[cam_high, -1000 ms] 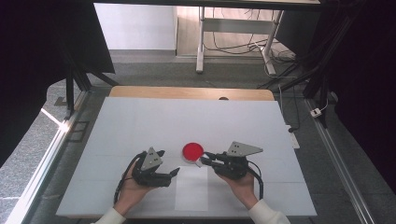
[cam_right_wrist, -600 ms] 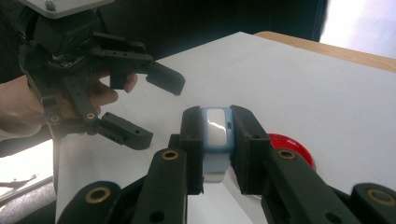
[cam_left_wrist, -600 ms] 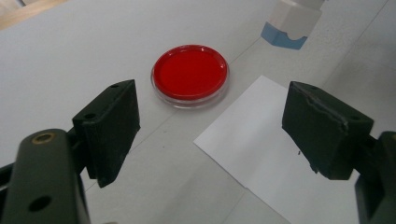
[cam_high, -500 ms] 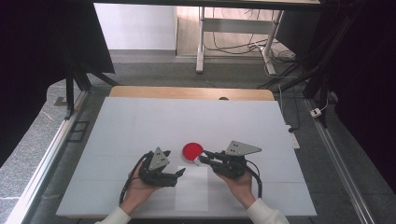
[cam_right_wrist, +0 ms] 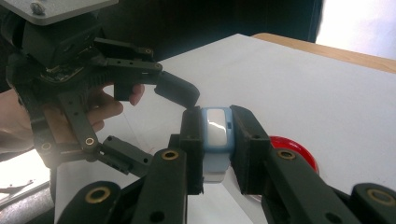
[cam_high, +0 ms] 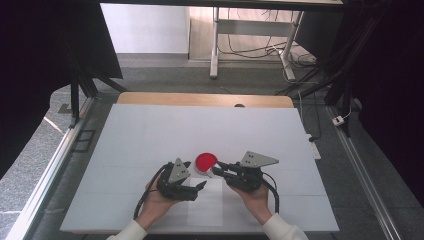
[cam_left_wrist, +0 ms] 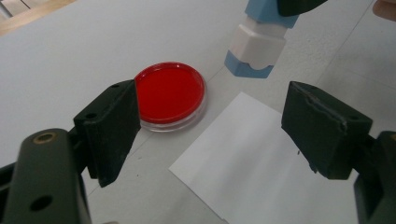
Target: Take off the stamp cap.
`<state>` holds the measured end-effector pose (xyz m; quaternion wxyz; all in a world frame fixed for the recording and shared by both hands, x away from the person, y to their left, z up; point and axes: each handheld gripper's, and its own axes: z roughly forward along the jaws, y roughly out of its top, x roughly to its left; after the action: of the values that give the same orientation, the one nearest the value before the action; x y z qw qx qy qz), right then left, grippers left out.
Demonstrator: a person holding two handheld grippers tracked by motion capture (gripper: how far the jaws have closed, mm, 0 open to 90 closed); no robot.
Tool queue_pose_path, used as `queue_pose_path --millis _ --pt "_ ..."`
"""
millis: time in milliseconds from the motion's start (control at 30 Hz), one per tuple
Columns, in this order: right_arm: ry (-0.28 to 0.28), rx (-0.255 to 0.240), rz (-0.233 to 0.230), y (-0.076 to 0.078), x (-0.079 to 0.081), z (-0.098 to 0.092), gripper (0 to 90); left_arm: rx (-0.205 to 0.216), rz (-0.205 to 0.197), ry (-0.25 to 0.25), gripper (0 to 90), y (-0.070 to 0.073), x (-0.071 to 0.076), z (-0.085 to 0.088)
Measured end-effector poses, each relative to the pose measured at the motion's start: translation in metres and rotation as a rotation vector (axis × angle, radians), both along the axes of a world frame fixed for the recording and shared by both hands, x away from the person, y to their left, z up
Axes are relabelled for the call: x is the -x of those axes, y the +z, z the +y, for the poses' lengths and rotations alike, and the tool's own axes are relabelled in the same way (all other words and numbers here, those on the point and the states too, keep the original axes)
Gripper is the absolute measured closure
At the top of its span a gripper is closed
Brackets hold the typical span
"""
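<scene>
A small blue-and-white block [cam_right_wrist: 215,135], perhaps a stamp or a capped tool, is clamped between the jaws of the right gripper [cam_right_wrist: 215,149] and hangs just above the table [cam_high: 150,135], its white end pointing down beside a red dish [cam_left_wrist: 170,93]. From the left gripper view the block [cam_left_wrist: 254,46] is near the dish's far right edge and just beyond the corner of a white sheet [cam_left_wrist: 252,158] lying flat on the table. In the high view the dish [cam_high: 206,161] sits between the two grippers, slightly ahead of them.

The left gripper [cam_left_wrist: 210,126] stands wide, holding nothing, one jaw just short of the dish and the other over the sheet. In the right gripper view it comes close to the held block, one jaw tip nearly touching its top.

The risks, as I judge them:
- The two grippers are crowded together; a small move by either could knock the block askew or out of its clamp.
- The hold is across the block's narrow sides, so a push on its end could twist it.
- The dish looks light and shallow; a nudge from the left jaw would slide it.
- The sheet is loose and could drag.
</scene>
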<state>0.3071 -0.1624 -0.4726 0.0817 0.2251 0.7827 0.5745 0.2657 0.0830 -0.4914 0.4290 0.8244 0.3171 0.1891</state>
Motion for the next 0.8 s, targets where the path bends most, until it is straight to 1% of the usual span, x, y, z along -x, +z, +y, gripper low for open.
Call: queue_pose_path --millis 233,367,600,800 --pt "-0.020 -0.003 0.013 -0.001 0.000 0.001 74.7 -0.007 -0.004 -0.012 20.6 -0.002 -0.001 -0.009" --pt "-0.019 -0.006 0.018 -0.002 0.000 0.001 74.6 -0.017 -0.001 -0.021 21.0 -0.003 -0.002 -0.014" --pt "-0.019 -0.009 0.015 -0.003 0.000 0.002 74.6 -0.017 -0.002 -0.020 22.6 -0.005 -0.004 -0.019" --pt "-0.018 -0.009 0.016 -0.003 0.000 0.003 74.6 -0.025 -0.013 -0.021 25.1 -0.006 -0.005 -0.023"
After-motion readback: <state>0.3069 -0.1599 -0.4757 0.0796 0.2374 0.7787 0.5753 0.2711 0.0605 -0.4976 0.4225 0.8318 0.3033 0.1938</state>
